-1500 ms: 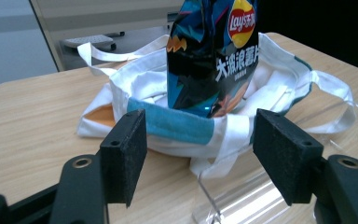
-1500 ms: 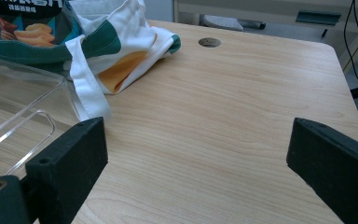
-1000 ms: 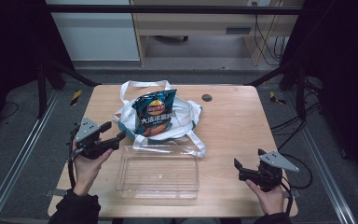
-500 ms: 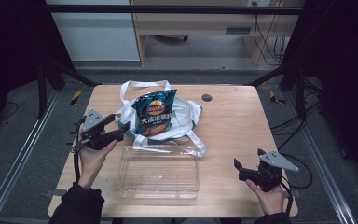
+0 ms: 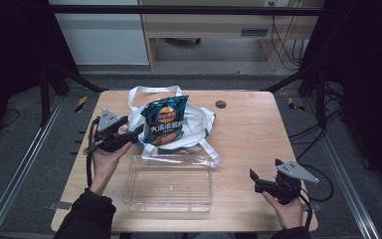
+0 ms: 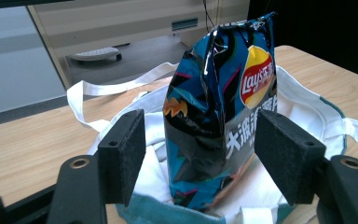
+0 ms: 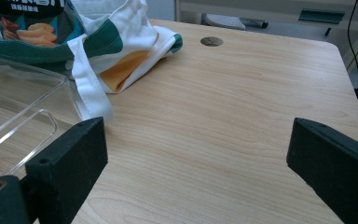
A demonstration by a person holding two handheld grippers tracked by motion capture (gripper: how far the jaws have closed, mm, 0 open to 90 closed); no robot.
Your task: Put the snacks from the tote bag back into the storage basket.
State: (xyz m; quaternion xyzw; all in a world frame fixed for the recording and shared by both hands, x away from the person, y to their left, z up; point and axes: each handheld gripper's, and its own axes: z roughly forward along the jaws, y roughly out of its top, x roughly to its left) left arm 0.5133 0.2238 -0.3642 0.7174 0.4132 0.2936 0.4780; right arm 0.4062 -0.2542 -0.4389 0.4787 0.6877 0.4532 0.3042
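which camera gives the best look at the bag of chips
The left gripper view: the chip bag stands upright in the white tote bag, close up between the open left tongs, logo readable. The high view shows the whole bag, but small. The right gripper view catches just its bottom edge.

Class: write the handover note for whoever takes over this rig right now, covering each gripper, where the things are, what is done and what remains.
Left gripper: open, jaws either side of the chip bag, not yet closed on it.
Right gripper: open, idle over the table's near right corner.
Chip bag stands upright in the white tote bag. Clear plastic tray sits in front of the tote, nothing in it.
Done: approach.
Left, probably: grip the chip bag, lift it out, likely into the tray.
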